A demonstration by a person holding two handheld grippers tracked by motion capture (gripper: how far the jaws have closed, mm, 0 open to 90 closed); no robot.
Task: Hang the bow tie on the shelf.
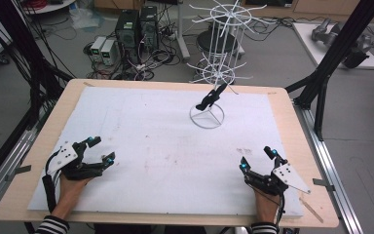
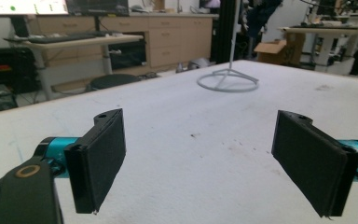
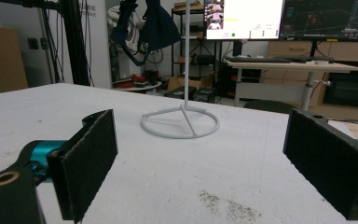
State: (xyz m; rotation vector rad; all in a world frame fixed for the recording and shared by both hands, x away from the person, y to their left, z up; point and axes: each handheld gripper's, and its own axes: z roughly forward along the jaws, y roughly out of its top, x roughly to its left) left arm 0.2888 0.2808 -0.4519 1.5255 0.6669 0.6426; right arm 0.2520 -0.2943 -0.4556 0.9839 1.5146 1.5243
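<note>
White foam board [image 1: 141, 141] covered the table, and both grippers rested near its front edge, jaws spread and empty. Ahead, a dark item [image 1: 211, 97] hung on the wire rack [image 1: 207, 117] (what it was I couldn't tell), nearer the right gripper [image 1: 257, 159] than the left gripper [image 1: 101, 148].

Beyond the bench [image 1: 282, 146], two computer towers [image 1: 136, 27] stand on the grey floor [image 1: 268, 53] amid tangled cables [image 1: 160, 56], with two small pale boxes [image 1: 103, 50] just beside them. A round black stool [image 1: 216, 43] sits farther right. In the right gripper view, lit monitors [image 3: 286, 18] stand above a desk [image 3: 291, 66].
</note>
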